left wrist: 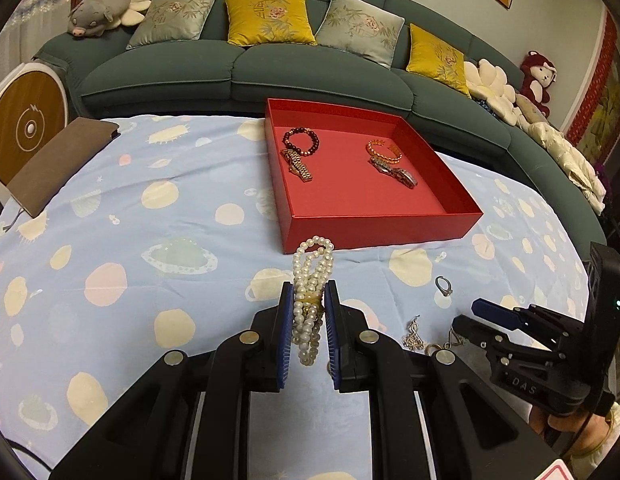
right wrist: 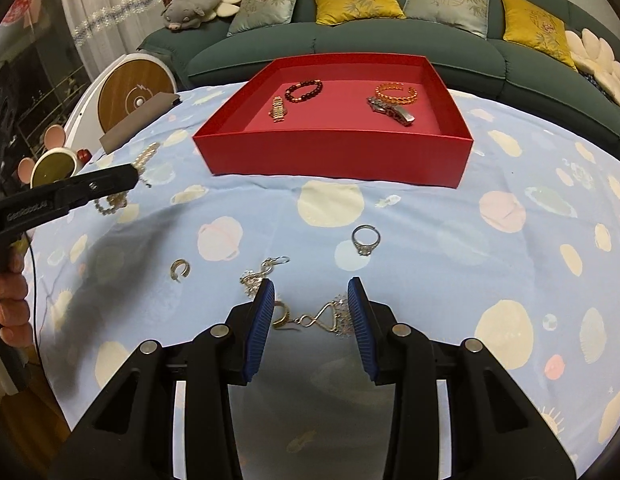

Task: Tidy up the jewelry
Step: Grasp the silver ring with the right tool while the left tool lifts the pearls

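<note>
My left gripper [left wrist: 308,294] is shut on a white pearl bracelet [left wrist: 312,276] and holds it above the blue spotted cloth, in front of the red box [left wrist: 374,220]. The box holds a dark bead bracelet [left wrist: 301,141], a gold watch [left wrist: 297,165], an orange bangle [left wrist: 384,151] and a silver watch [left wrist: 394,172]. My right gripper [right wrist: 311,294] is open, low over a silver earring [right wrist: 326,318]. A silver ring [right wrist: 366,238], a second earring [right wrist: 261,272] and a small ear cuff [right wrist: 178,270] lie on the cloth nearby. The left gripper [right wrist: 139,176] with the pearls also shows in the right wrist view.
A brown notebook [left wrist: 57,160] lies at the table's far left. A round white and wood device [left wrist: 27,120] stands beside it. A green sofa [left wrist: 245,68] with cushions runs behind the table. The cloth [right wrist: 510,280] spreads right of the ring.
</note>
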Demonstrator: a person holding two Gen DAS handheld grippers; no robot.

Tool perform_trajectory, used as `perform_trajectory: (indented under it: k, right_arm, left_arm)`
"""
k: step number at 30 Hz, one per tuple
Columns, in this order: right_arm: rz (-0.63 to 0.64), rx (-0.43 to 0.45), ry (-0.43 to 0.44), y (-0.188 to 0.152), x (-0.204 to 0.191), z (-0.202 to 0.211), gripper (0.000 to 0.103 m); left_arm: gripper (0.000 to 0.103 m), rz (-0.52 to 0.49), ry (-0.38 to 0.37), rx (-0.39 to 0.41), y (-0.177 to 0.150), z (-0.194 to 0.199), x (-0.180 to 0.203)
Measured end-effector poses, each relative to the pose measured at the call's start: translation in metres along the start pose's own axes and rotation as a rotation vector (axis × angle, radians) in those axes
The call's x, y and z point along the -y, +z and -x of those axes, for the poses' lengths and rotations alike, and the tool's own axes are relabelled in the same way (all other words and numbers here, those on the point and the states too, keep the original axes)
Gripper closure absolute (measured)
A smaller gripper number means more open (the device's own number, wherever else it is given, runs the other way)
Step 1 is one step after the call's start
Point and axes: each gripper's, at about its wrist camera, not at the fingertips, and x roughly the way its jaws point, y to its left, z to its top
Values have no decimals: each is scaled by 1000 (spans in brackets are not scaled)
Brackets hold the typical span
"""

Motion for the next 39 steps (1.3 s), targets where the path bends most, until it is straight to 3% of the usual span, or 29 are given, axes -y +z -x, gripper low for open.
perform_trajectory:
  k: [14,21,22,29,39]
  right_arm:
    - [-37,-2,-98,21,13,-39,67]
    - [0,4,-124,20,8,-40,79]
    - [3,3,-123,20,8,-40,84]
    - [-4,10,-103,18,10,-32,84]
    - [-16,88,-59,31,10,3,84]
  left_arm:
    - [91,6,-10,-2,-1,1,0]
    - [91,10,-11,-9,-1,1,-2]
    - [90,11,-11,-9,-1,1,-2]
    - [90,8,-12,-8,0,0,-1]
    - [90,-2,-23,24,22,-3,18]
